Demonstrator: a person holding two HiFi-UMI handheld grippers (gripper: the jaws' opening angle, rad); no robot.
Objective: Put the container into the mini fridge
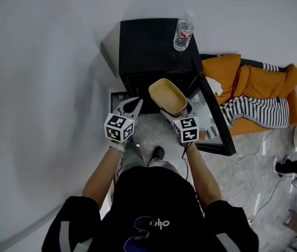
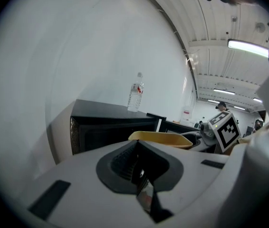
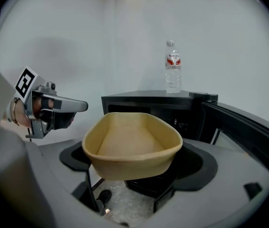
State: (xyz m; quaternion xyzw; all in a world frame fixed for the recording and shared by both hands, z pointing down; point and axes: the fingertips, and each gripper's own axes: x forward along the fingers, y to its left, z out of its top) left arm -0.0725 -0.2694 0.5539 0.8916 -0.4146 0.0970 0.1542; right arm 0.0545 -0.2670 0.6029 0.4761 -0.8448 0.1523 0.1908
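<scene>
a person stands before a black mini fridge (image 1: 147, 46) with a two-jaw gripper in each hand, seen from above. the right gripper (image 1: 176, 114) has its jaws closed on the near end of a tan, empty container (image 1: 167, 95). the container hangs open side up in the air just in front of the fridge's open front, not yet inside it. the fridge door (image 1: 215, 117) stands swung out to the person's right. the left gripper (image 1: 131, 107), just left of the container and apart from it, has its jaws pressed together with nothing between them. the left gripper view shows the two fingers meeting in a closed line, with the container's rim beyond them. a clear water bottle (image 1: 183, 34) with a red-and-white label stands upright on the fridge's top, toward its right edge. the fridge sits against a white wall (image 1: 43, 88) on a pale marbled floor (image 1: 156, 135). to the right of the open door is an orange couch (image 1: 258, 80) with a black-and-white striped cloth (image 1: 256, 112) lying on it. a white cable (image 1: 251, 156) trails across the floor near the door's outer end. one dark shoe (image 1: 159, 152) of the person shows on the floor below the grippers.
</scene>
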